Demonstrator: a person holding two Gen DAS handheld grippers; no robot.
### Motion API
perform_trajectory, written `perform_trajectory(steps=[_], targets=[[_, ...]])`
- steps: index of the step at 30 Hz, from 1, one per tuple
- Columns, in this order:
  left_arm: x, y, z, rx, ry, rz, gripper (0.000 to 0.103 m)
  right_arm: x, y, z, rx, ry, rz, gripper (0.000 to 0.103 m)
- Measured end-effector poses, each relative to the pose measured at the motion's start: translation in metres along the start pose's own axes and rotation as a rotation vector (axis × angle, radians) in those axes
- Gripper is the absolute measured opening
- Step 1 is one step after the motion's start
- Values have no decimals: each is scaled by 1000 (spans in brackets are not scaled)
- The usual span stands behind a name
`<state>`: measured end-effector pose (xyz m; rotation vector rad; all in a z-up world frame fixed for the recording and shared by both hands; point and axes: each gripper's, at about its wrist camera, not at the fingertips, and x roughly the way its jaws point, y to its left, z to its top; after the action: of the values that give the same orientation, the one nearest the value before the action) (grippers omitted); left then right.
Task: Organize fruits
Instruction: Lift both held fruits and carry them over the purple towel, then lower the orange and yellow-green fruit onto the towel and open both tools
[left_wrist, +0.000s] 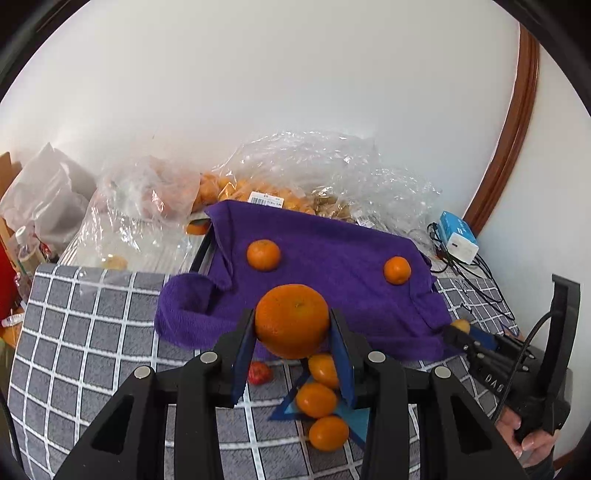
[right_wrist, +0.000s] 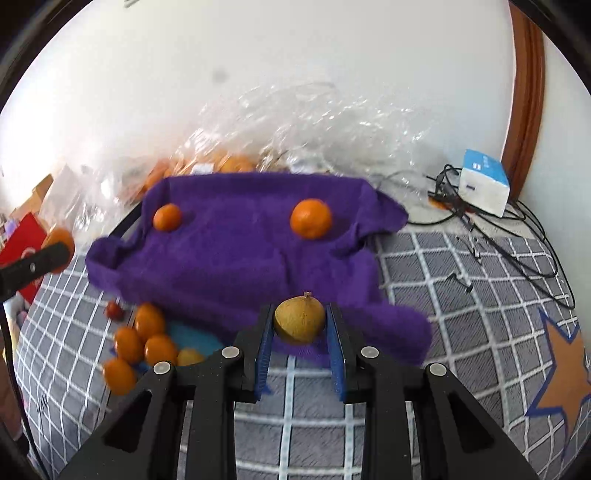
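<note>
Both claws are loaded, so this is mid-sort. The grey checked cloth (right_wrist: 424, 266) covers the desk, soft and flat, with an orange star patch at its right edge. On it sits the purple towel (left_wrist: 332, 266), thick terry, draped over what seems to be a shallow dark-framed tray, though the frame only peeks out at the left. Two mandarins (left_wrist: 263, 254) already rest on that towel, well apart, one left and one right, so a start has been made.

Behind, crinkled clear plastic bags (left_wrist: 317, 166) hold more orange fruit against the wall; plenty is left there.

The left claw (left_wrist: 292, 325) is clamped on a large orange (left_wrist: 291, 320), round, dimpled skin, blue pads pressing both flanks, held just in front of the towel's near edge. The right claw (right_wrist: 299, 325) squeezes a small tan-brown fruit (right_wrist: 299, 319), dull-skinned, rounded with a short stem nub on top; I'd guess a longan, but blur makes that unsure.

On the cloth near the towel's front, a cluster of kumquats (right_wrist: 147, 343), glossy oval and smooth, lies over a blue star patch, with a small red fruit (left_wrist: 259, 373) just beside them. By my reading those loose pieces still need a place.
</note>
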<state>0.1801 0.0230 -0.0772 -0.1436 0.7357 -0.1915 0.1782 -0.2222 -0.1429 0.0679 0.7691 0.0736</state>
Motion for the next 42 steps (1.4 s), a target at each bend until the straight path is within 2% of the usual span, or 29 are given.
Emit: perform_trajectory(steps=[11,24,31,42], targets=[[18,7,28,-1,-12,25,37,13,-8,38,32,-33,-9,28],[56,18,50,-7,14,43,37,48,-1,60,-5,-22,-33,28],[87,32,51,-41,78,35,37,74,-3,60,-7,17,-59,28],[126,30,34,-28,181,60,37,103,-5,51,-20,80,-101,28]])
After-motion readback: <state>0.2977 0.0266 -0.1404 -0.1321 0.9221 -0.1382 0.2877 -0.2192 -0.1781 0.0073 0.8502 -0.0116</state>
